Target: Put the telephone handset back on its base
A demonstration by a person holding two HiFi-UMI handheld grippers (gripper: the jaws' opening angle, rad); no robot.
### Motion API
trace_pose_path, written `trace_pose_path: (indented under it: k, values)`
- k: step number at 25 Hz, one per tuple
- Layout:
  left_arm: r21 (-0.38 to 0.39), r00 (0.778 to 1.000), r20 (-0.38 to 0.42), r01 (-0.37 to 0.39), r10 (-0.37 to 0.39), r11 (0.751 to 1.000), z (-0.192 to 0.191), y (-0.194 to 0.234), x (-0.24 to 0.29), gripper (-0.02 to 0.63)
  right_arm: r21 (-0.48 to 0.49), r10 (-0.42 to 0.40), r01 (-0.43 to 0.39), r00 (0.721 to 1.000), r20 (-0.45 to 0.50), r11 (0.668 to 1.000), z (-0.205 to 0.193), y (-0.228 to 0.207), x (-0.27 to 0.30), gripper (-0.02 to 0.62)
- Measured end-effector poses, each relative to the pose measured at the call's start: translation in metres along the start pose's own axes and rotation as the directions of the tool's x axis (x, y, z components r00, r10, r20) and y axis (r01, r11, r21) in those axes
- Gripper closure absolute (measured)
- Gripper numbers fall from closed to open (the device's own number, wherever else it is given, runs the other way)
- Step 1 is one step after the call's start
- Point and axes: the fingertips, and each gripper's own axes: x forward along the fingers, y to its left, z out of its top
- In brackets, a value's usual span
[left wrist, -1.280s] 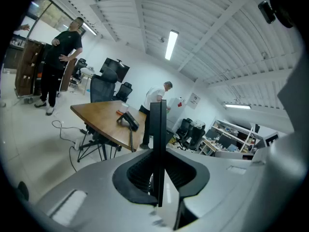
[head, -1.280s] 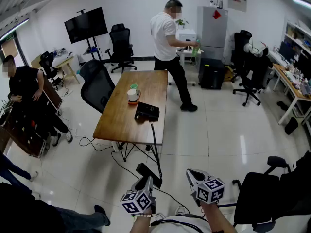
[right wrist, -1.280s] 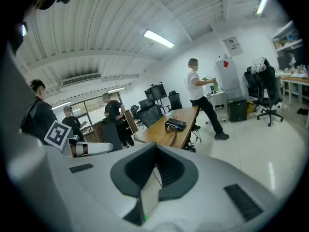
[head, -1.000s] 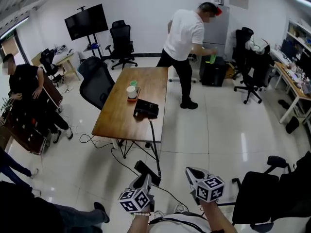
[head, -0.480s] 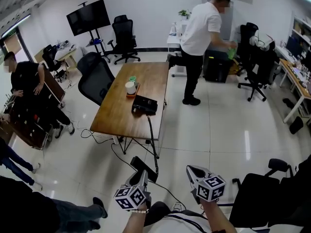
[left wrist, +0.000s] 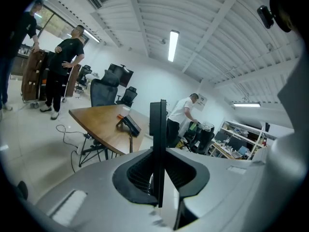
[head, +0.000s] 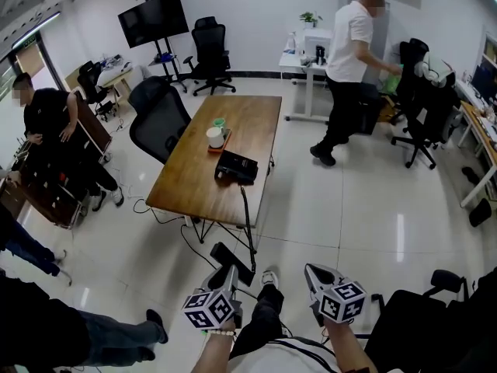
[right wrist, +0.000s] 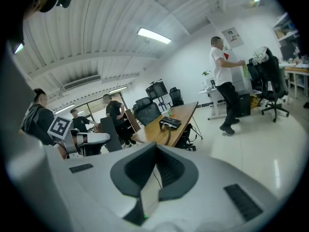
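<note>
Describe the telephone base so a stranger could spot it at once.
Find the long wooden table in mid-room. Near its closer end sits the telephone base, a flat black box; unlike the white cup further along, it trails a black cord over the edge.

Black telephone handset [head: 224, 253]: slim and straight, clamped edge-on and upright between the jaws of the left gripper [head: 231, 275]. Held off the wooden table [head: 190, 181], out beyond its near end and lower than its top. Black base [head: 236, 167]: low and boxy, lying flat on that table, toward the near end and close to the right edge. Dark cord [head: 247, 224]: hanging from the base past the table's near edge, down toward the handset.
</note>
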Motion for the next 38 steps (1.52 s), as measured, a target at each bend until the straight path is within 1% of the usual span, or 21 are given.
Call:
trace_pose_path:
  k: [4,10,13,16,20,24,29,33,38]
  values:
    - [-0.003,1.000,-0.011,-0.007,0.007,1.000,0.004,0.002,0.030,0.531,-0.020,0.010,-0.011,1.000,-0.021,1.000,0.010,-0.012,0.025,0.592]
    - [-0.011,1.000,-0.007,0.008,-0.008,1.000,0.024,0.008,0.085,0.531,-0.045,0.031,-0.032,0.999,-0.022,0.998,0.041,-0.035,0.069,0.592]
    - [-0.041,1.000,-0.001,0.012,-0.012,0.999,0.038,0.018,0.109,0.531,-0.046,0.037,-0.039,0.998,-0.044,0.998,0.052,-0.047,0.092,0.592]
    - [-0.106,1.000,0.008,0.028,-0.027,0.994,0.053,0.028,0.144,0.531,-0.055,0.049,-0.052,0.997,-0.063,0.997,0.069,-0.058,0.120,0.592]
    - [-0.186,0.999,0.033,0.039,-0.034,0.982,0.074,0.043,0.185,0.531,-0.073,0.079,-0.086,0.992,-0.096,0.994,0.093,-0.067,0.160,0.592]
    - [-0.254,0.996,0.064,0.069,-0.055,0.965,0.094,0.056,0.224,0.531,-0.092,0.101,-0.111,0.989,-0.104,0.990,0.120,-0.074,0.196,0.592]
    - [-0.328,0.989,0.120,0.123,-0.087,0.937,0.109,0.076,0.265,0.531,-0.099,0.109,-0.121,0.987,-0.120,0.988,0.134,-0.085,0.232,0.592]
    - [-0.382,0.990,0.127,0.107,-0.063,0.918,0.109,0.098,0.295,0.531,-0.090,0.093,-0.106,0.986,-0.137,0.990,0.139,-0.100,0.254,0.592]
    - [-0.421,0.989,0.140,0.093,-0.037,0.902,0.110,0.122,0.330,0.531,-0.099,0.087,-0.106,0.980,-0.177,0.989,0.143,-0.110,0.285,0.592]
